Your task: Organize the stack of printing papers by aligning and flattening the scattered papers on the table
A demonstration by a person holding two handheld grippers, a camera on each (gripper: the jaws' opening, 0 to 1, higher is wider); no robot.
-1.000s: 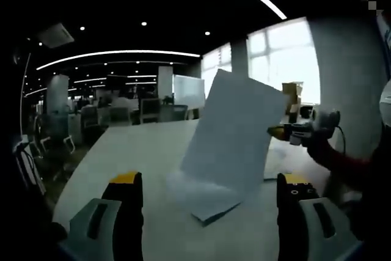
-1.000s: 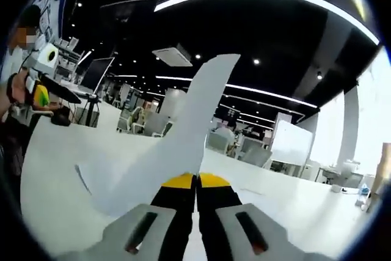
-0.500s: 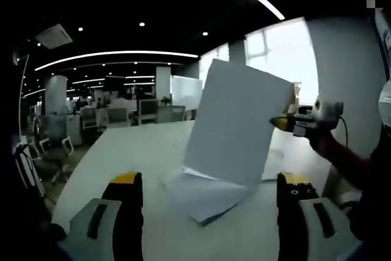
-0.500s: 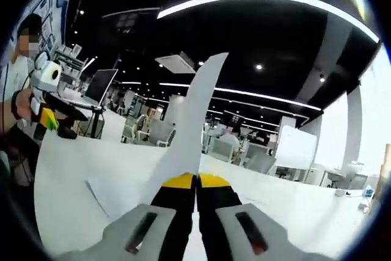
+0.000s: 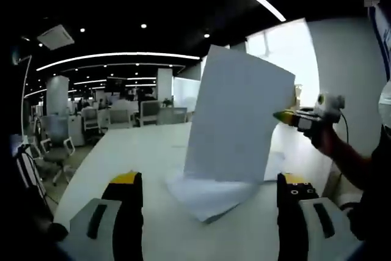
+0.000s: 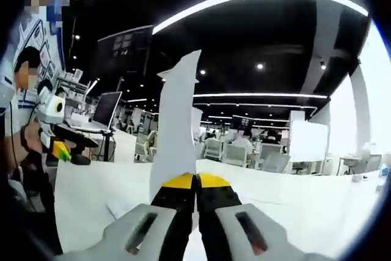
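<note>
A white sheet of paper (image 5: 241,120) stands almost upright above the white table (image 5: 134,157). My right gripper (image 5: 279,115), coming in from the right in a person's hand, is shut on the sheet's right edge. In the right gripper view the jaws (image 6: 197,180) are pressed together on that sheet (image 6: 177,120), which rises edge-on from them. Under the sheet lie several loose papers (image 5: 204,197), fanned and uneven. My left gripper (image 5: 209,179) hovers just in front of them, open wide and holding nothing. It also appears at the left (image 6: 63,151) in the right gripper view.
Office chairs (image 5: 52,148) stand off the table's left side, with more desks and chairs beyond. Bright windows (image 5: 284,59) are at the back right. A monitor (image 6: 107,109) sits on a desk behind the person (image 6: 21,120) holding the grippers.
The right gripper has lifted the sheet higher and turned it from a slant to nearly upright. The left gripper has stayed open in place.
</note>
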